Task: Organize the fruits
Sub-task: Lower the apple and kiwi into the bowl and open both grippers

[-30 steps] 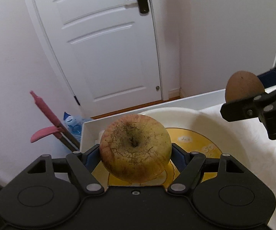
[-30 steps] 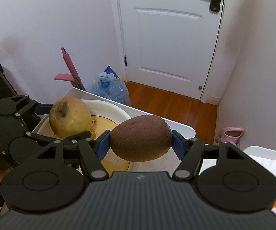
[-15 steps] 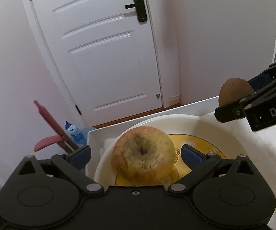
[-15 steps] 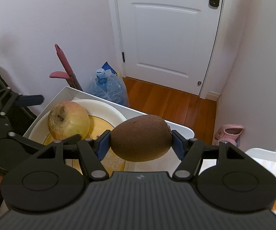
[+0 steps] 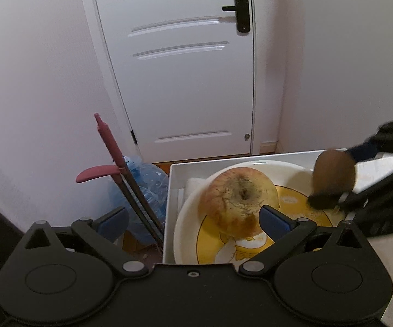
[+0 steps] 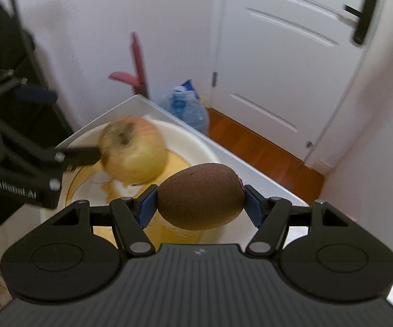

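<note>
A yellow-red apple (image 5: pixel 238 200) lies in a white bowl with a yellow picture (image 5: pixel 193 218); both also show in the right wrist view, the apple (image 6: pixel 133 151) and the bowl (image 6: pixel 193 147). My left gripper (image 5: pixel 193 218) is open, its jaws wide apart, with the apple near its right finger. My right gripper (image 6: pixel 200 204) is shut on a brown kiwi (image 6: pixel 200 196) and holds it over the bowl's near side. The kiwi (image 5: pixel 334 173) shows at the right of the left wrist view.
The bowl stands on a white table; its edge (image 5: pixel 169 204) runs beside the bowl. Beyond it are a blue water bottle (image 5: pixel 144 188), a pink-handled tool (image 5: pixel 109 150), a white door (image 5: pixel 185 68) and wooden floor (image 6: pixel 264 152).
My left gripper opened and let the apple go into the bowl, then drew back to the left. My right gripper moved the kiwi down and closer over the bowl.
</note>
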Action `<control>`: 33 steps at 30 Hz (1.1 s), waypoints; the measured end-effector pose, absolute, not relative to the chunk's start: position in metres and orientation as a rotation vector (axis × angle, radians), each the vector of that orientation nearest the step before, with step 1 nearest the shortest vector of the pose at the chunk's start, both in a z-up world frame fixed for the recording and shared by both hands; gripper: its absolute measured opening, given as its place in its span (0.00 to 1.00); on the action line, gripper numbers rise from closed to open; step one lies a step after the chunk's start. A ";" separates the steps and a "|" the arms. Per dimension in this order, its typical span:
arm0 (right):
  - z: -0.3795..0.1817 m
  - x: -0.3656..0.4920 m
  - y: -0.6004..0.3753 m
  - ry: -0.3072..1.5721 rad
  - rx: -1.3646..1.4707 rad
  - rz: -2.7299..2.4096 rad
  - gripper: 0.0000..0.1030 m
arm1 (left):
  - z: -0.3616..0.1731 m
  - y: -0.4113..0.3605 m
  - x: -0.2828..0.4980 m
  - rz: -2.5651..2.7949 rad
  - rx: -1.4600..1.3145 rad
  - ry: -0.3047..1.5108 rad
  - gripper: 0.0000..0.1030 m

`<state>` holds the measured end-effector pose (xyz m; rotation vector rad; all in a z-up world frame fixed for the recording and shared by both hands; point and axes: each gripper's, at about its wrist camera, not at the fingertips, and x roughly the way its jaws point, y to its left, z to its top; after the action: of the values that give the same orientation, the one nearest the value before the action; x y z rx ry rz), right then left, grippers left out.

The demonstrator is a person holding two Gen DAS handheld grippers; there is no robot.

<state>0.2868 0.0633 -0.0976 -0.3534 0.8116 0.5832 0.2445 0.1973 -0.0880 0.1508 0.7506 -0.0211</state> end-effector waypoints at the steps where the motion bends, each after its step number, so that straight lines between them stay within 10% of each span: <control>1: -0.102 0.287 0.067 0.812 -0.359 0.589 0.79 | -0.088 0.199 0.244 -0.018 0.148 0.751 1.00; 10: -0.118 0.284 0.082 0.799 -0.414 0.614 0.80 | -0.088 0.202 0.241 -0.014 0.139 0.746 1.00; 15: -0.114 0.275 0.083 0.732 -0.455 0.576 1.00 | -0.088 0.203 0.239 -0.020 0.130 0.745 1.00; 33: -0.071 0.243 0.043 0.770 -0.296 0.483 1.00 | -0.067 0.195 0.225 -0.016 0.115 0.717 1.00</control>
<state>0.2427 0.0427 -0.0706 -0.2959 0.7705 0.4827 0.2247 0.1947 -0.0671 0.1154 0.7166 -0.0162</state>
